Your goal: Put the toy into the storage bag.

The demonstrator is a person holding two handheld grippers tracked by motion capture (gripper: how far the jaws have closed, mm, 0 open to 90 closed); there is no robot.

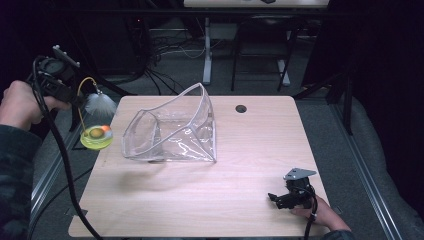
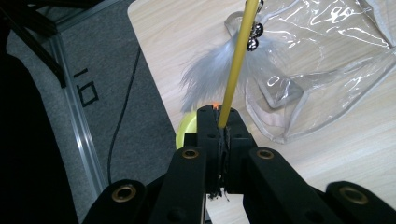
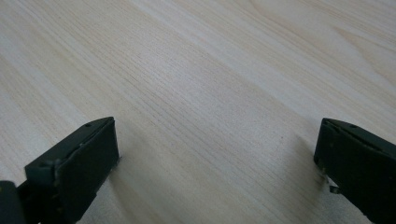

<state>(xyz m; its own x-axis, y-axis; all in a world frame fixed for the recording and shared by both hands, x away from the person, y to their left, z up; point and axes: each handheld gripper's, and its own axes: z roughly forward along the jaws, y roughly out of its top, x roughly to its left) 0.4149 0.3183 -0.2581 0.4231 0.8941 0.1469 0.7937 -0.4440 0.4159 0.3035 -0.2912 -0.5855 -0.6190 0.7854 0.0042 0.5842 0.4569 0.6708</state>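
My left gripper (image 2: 219, 123) pinched the yellow wand (image 2: 236, 63), dangling its feather (image 1: 100, 105) beside the clear pouch (image 1: 172, 130), seemingly to bag it; my right gripper (image 3: 217, 158) gaped wide, idle.

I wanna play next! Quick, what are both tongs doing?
Left tongs: closed on the yellow wand of a feather toy.
Right tongs: open, holding nothing, low over the table.

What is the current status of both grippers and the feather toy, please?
Left gripper shut on yellow wand of feather toy, held off table's left edge. Right gripper open, on table. Clear plastic bag beside toy.
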